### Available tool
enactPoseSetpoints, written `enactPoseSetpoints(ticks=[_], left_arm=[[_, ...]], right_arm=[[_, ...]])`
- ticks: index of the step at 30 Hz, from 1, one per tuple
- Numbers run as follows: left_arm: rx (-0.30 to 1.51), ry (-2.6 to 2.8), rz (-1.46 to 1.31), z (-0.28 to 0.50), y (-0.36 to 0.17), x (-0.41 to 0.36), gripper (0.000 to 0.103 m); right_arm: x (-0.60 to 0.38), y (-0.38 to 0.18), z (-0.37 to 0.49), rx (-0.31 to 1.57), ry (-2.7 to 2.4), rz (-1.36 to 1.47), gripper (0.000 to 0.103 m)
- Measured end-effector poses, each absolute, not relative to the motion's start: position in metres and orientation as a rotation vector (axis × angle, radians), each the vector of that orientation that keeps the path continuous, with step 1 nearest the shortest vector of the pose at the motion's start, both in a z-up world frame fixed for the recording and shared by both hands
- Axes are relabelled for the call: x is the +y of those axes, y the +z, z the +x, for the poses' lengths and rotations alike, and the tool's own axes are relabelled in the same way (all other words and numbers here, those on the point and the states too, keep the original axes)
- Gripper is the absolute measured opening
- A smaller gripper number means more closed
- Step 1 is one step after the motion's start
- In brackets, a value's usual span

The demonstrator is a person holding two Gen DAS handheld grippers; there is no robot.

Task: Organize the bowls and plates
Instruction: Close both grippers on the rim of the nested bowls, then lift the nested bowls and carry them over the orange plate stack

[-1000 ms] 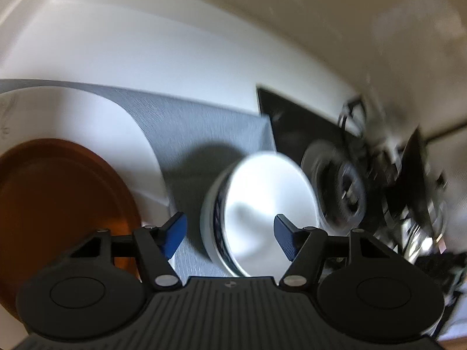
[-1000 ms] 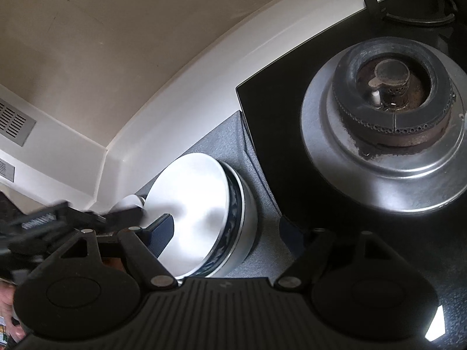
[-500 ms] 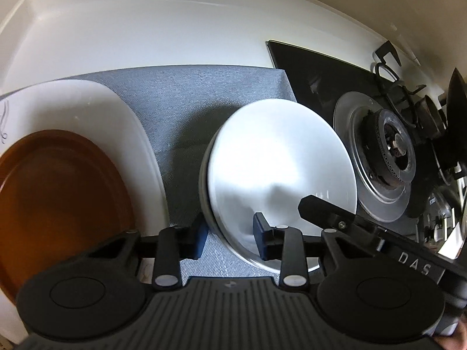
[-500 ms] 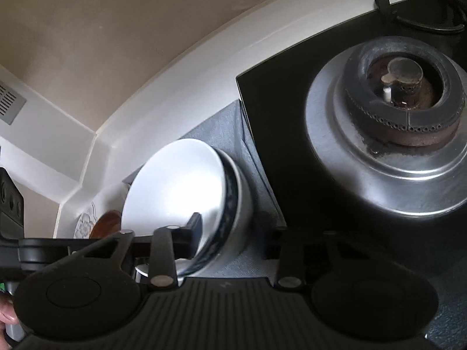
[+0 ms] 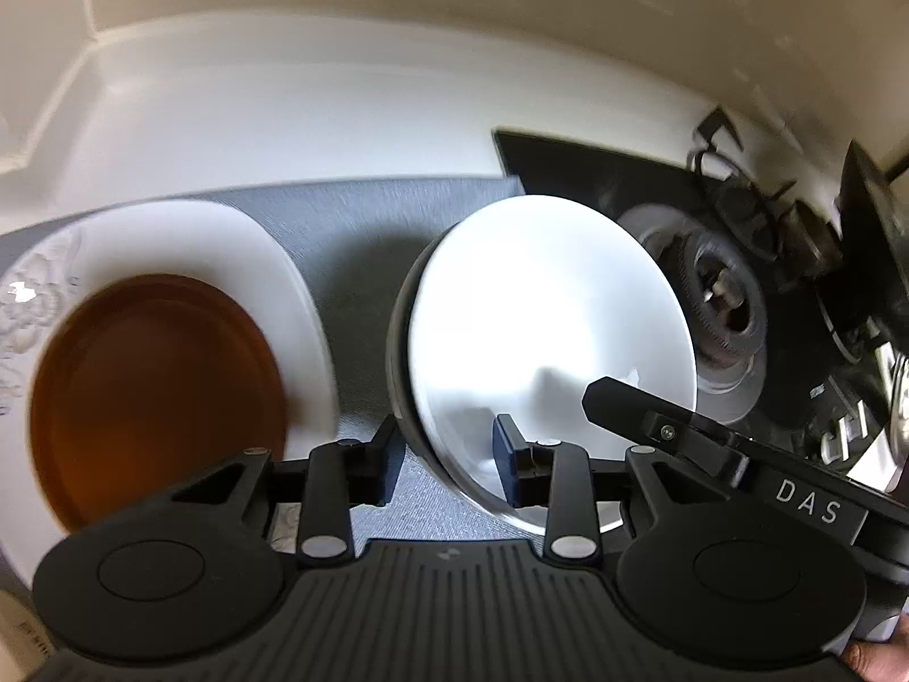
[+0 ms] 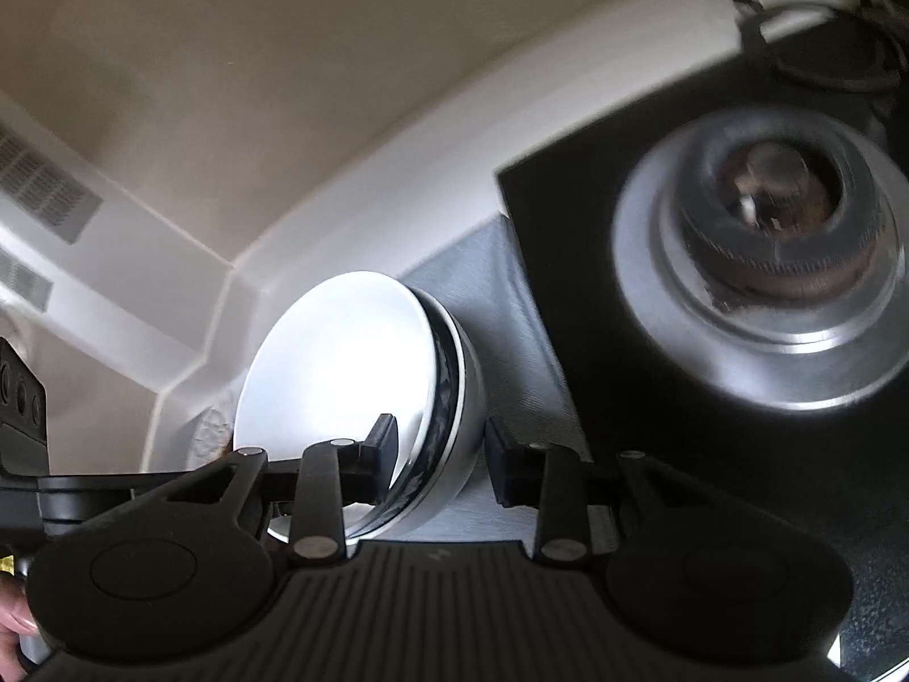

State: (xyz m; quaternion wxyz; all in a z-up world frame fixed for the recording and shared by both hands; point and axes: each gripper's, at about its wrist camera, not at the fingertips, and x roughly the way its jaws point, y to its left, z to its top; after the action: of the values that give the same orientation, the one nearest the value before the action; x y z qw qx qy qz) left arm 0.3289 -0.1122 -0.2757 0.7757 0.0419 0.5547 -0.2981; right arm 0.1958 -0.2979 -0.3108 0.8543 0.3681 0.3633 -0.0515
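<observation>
A stack of nested bowls, white inside with a dark blue band under the rim, shows in the left wrist view and the right wrist view. It is tilted over the grey mat. My left gripper is shut on the stack's near-left rim. My right gripper is shut on the opposite rim, and its body shows in the left wrist view. A brown plate lies on a large white plate at left.
A black gas hob with a steel burner lies right of the mat. A pan support stands at its back. The white counter meets a beige wall behind.
Both grippers closed from wide open onto opposite rims of the bowl stack. The stack now looks raised and tilted, and both views have shifted.
</observation>
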Motion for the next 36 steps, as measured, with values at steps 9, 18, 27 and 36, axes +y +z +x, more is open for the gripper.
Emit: enactPoseSetpoints(ticks=[9,18,27,36], left_arm=[[1.124,-0.513,0.016,0.322,-0.227,-0.043,0.036],[1.1,-0.301,-0.041,0.312,-0.207,0.061,0.036],[1.109,-0.135,-0.109,0.291,-0.181,0.131,0.036],[1.114,-0.105,-0.167,0.273,-0.144,0.162,0.036]], right_arm=[[-0.248,-0.266,0.222,0.746,0.02,0.705,0.037],[-0.155,-0.251,0.261,0.835,0.224,0.619,0.037],[-0.082,-0.229,0.277,0.875,0.376,0.547,0.037],[-0.054,-0.192,0.274,0.862,0.459,0.527,0.037]])
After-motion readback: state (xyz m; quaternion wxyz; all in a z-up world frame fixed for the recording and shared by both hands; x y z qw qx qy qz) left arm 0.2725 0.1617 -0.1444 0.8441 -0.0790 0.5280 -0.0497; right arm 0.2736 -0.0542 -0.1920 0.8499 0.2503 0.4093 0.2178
